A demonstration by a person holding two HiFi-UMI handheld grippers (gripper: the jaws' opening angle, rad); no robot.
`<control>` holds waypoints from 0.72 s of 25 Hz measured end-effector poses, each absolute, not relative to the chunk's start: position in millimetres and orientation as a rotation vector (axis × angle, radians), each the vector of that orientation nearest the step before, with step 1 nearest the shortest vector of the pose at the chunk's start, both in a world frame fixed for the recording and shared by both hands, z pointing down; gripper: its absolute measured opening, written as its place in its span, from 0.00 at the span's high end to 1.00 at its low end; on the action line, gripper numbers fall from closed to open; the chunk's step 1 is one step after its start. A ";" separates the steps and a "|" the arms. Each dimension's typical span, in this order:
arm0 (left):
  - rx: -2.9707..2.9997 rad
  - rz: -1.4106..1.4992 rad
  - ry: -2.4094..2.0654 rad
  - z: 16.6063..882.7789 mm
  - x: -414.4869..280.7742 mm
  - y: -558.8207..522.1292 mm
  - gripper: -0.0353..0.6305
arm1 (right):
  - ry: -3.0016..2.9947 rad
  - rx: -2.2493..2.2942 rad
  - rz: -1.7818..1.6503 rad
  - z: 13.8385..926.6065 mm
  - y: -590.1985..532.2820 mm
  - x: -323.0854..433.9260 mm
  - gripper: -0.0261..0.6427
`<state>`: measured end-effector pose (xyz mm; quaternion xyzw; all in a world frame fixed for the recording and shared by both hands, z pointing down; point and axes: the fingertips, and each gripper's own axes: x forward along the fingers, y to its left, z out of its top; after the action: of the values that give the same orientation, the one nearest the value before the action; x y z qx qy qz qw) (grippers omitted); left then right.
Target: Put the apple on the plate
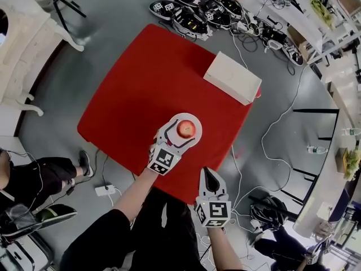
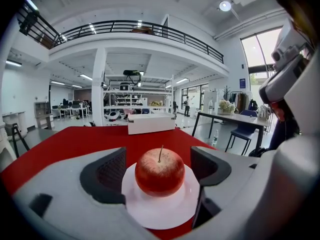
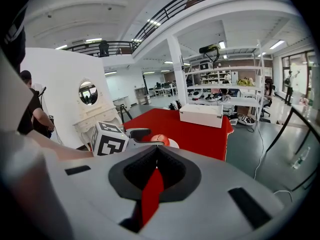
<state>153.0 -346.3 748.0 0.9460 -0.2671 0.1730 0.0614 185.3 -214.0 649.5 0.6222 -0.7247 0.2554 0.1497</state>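
**Left gripper** [image 1: 183, 130]: held out over the lower edge of the red tabletop [image 1: 135, 89] in the head view, on a bare forearm [image 1: 132, 193] that runs up from the lower left of the frame. It points up and to the right. The left gripper view shows its jaws set wide, one on each side of the apple, with a clear gap at each pad. Nothing is gripped.

**Apple** [image 2: 160, 171]: red, upright with the stem on top. It sits on the middle of the small white plate [image 2: 160, 214], which lies flat on the tabletop near its lower edge, centre of the head view.

**Right gripper** [image 1: 210, 178]: lower centre of the head view, off the tabletop's edge and over the grey floor, pointing up the frame. It is well apart from the plate. Its own view shows the pads closed together at the tips, holding nothing.

**White box** [image 1: 232, 78]: on the tabletop's upper right corner, well apart from the plate.
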 end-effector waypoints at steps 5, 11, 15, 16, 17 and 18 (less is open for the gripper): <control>2.885 0.395 -0.778 694.3 137.7 -339.2 0.40 | -2.119 1.771 0.698 631.2 -217.1 173.8 0.94; 3.029 0.373 -0.795 608.2 105.6 -306.7 0.93 | -2.203 1.770 0.648 581.9 -221.3 164.4 0.94; 2.999 0.409 -0.880 571.2 76.4 -295.5 0.94 | -2.269 1.781 0.600 553.4 -226.8 153.6 0.94; 2.983 0.408 -0.893 562.3 71.5 -291.7 0.94 | -2.276 1.795 0.579 547.5 -227.1 153.1 0.94; 2.967 0.409 -0.903 553.9 68.0 -287.0 0.94 | -2.278 1.814 0.557 541.6 -226.7 153.8 0.94; 2.952 0.411 -0.912 545.5 65.3 -281.6 0.94 | -2.278 1.831 0.537 535.8 -225.6 154.7 0.94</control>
<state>65.3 -281.6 545.5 0.9470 -0.2926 0.1319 0.0123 154.7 -225.6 535.8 0.6138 -0.7639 0.1800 0.0849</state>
